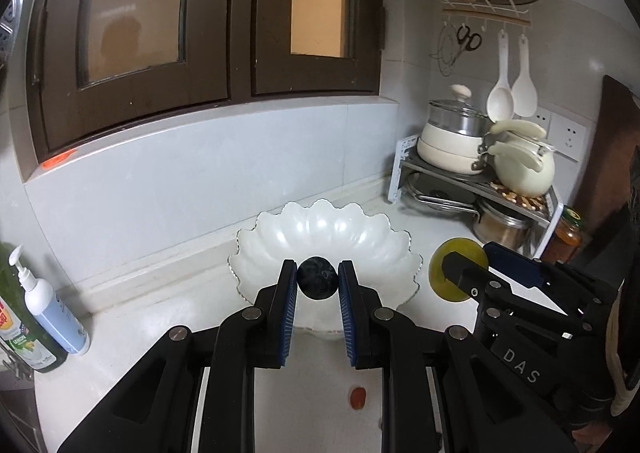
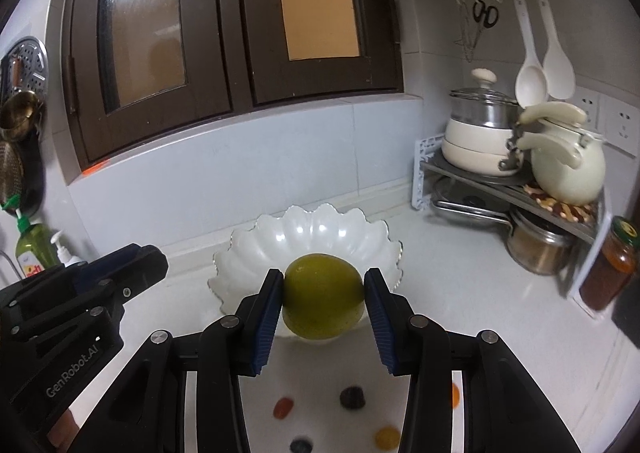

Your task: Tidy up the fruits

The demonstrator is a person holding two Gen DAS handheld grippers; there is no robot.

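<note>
— Which step is in hand?

— Carrying, I'd say. The left gripper (image 1: 318, 279) is pinching a small dark fruit (image 1: 317, 277) between its blue pads, and the right gripper (image 2: 324, 299) is clamping a green fruit (image 2: 324, 297) the same way — both are hanging just in front of the white scalloped bowl (image 1: 280, 237), which is sitting empty on the counter (image 2: 460, 277).

— And the next move?

— Each fruit is needing to pass over the near rim, then go down low before the fingers are spreading — round fruit is likely to roll. Several small fruits (image 2: 352, 397) are lying loose on the counter below.
</note>
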